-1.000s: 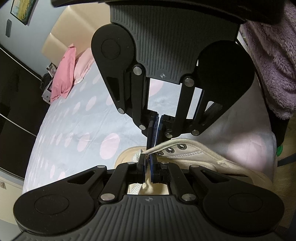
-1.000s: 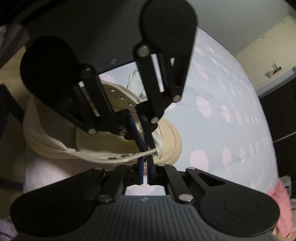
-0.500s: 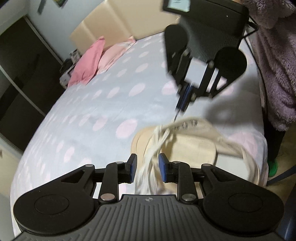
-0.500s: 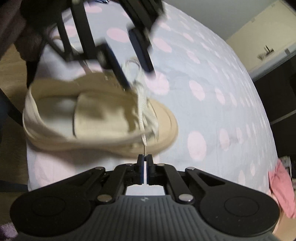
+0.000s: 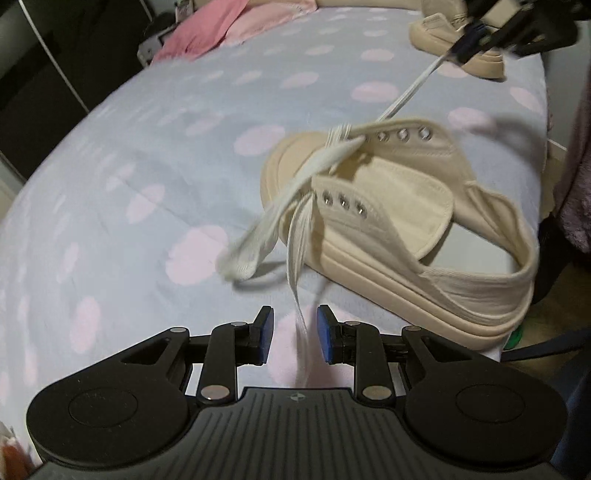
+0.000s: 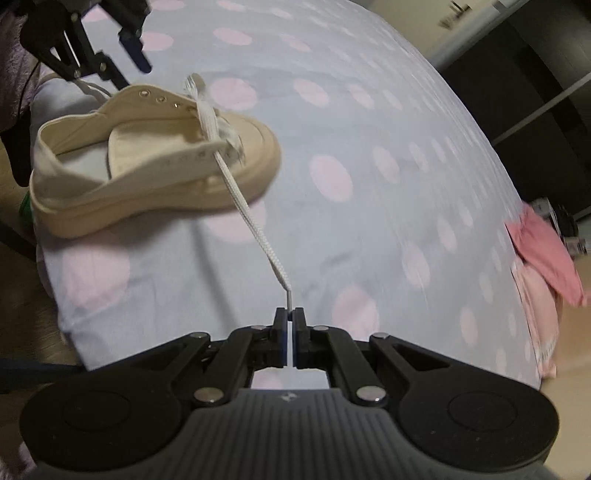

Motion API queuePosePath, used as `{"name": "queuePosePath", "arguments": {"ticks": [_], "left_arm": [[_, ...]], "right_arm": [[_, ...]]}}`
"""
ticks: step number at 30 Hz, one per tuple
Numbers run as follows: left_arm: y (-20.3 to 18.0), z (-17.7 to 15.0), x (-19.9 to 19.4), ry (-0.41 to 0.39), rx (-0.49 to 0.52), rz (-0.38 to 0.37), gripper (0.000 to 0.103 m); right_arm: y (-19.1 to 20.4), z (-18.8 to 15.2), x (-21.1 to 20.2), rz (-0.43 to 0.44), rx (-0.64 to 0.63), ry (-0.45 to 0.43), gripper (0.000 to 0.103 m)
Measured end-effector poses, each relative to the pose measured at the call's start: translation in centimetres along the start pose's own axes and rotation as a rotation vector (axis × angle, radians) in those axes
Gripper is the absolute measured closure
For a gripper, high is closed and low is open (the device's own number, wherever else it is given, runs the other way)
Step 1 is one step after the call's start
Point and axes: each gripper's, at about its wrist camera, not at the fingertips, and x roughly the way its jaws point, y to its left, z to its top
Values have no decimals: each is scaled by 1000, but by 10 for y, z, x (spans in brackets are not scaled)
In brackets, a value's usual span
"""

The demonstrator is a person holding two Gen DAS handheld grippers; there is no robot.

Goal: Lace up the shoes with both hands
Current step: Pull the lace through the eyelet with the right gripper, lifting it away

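Note:
A cream canvas shoe (image 5: 406, 206) lies on the spotted bedspread, its white lace (image 5: 295, 206) threaded through the front eyelets. In the left wrist view my left gripper (image 5: 294, 314) stands open. A loose lace strand runs between its blue pads (image 5: 264, 338) without being pressed. Far at the top right, my right gripper (image 5: 466, 46) holds the other lace end stretched tight. In the right wrist view my right gripper (image 6: 290, 314) is shut on the lace tip (image 6: 289, 295), and the lace (image 6: 243, 206) runs straight to the shoe (image 6: 147, 173). The left gripper (image 6: 127, 62) hovers behind the shoe.
A second cream shoe (image 5: 447, 31) sits at the far end of the bed (image 5: 147, 147). Pink pillows (image 5: 221, 29) lie by the headboard. The bed's edge and the floor run along the right, beside a purple fleecy garment (image 5: 576, 155). Dark cabinets (image 6: 535, 85) stand beyond.
Both grippers have drawn back from the shoe to opposite sides. The left one opened and let go of its lace strand. The right one pulled its lace end out taut.

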Motion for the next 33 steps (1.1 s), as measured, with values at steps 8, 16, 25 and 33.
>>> {"name": "queuePosePath", "arguments": {"ticks": [8, 16, 25, 33], "left_arm": [[1, 2, 4, 65, 8, 46, 103], [13, 4, -15, 75, -32, 124, 103], [18, 0, -29, 77, -51, 181, 103], [20, 1, -33, 64, -43, 195, 103]], "right_arm": [[-2, -26, -43, -108, 44, 118, 100], [-20, -54, -65, -177, 82, 202, 100], [-39, -81, -85, -240, 118, 293, 100], [-52, -104, -96, -296, 143, 381, 100]]}}
